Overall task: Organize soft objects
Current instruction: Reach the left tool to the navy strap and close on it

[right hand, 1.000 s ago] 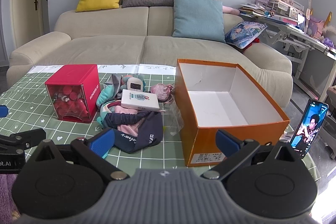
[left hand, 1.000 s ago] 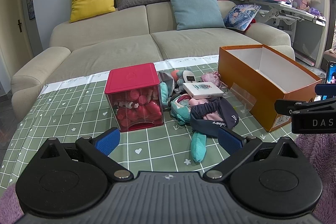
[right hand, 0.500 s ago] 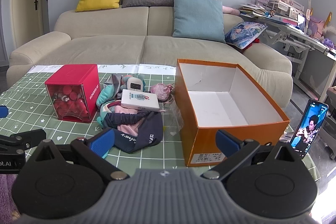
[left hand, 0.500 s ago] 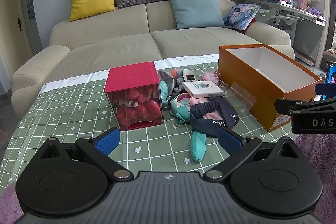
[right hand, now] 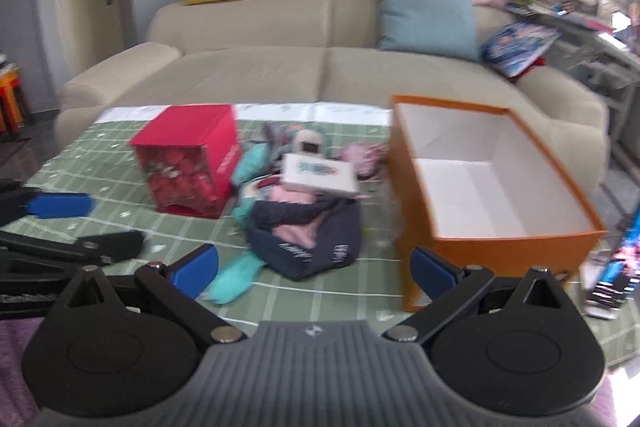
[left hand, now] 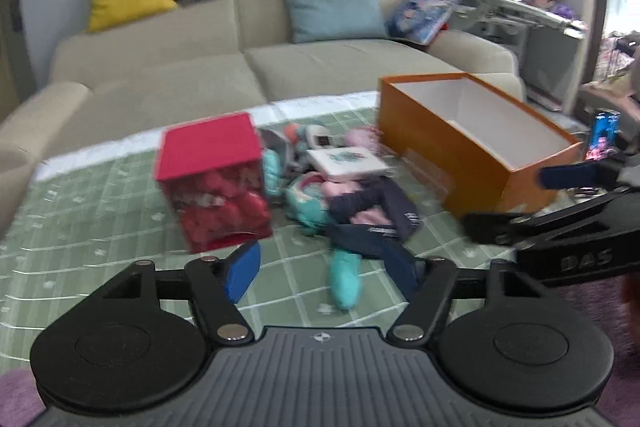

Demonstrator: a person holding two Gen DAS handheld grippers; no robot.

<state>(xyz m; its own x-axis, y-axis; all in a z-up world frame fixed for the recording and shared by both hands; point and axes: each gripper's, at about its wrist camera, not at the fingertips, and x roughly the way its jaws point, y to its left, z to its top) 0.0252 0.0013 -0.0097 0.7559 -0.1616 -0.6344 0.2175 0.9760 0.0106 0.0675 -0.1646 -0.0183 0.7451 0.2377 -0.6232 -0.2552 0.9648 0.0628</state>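
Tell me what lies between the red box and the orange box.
The pile of soft items topped by a small white box, clearest in the right wrist view.

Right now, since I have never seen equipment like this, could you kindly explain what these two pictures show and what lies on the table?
Each picture comes from a camera mounted on a hand-held gripper, looking forward along its two blue-padded fingers; a person carries one in each hand.

The left gripper is closing its jaws with nothing between them. The right gripper stands open and empty.

On the green checked tablecloth lie a pile of soft clothes with a small white box on top, a teal sock, a red container, an empty orange box and a phone. A sofa stands behind. Nothing is held yet.
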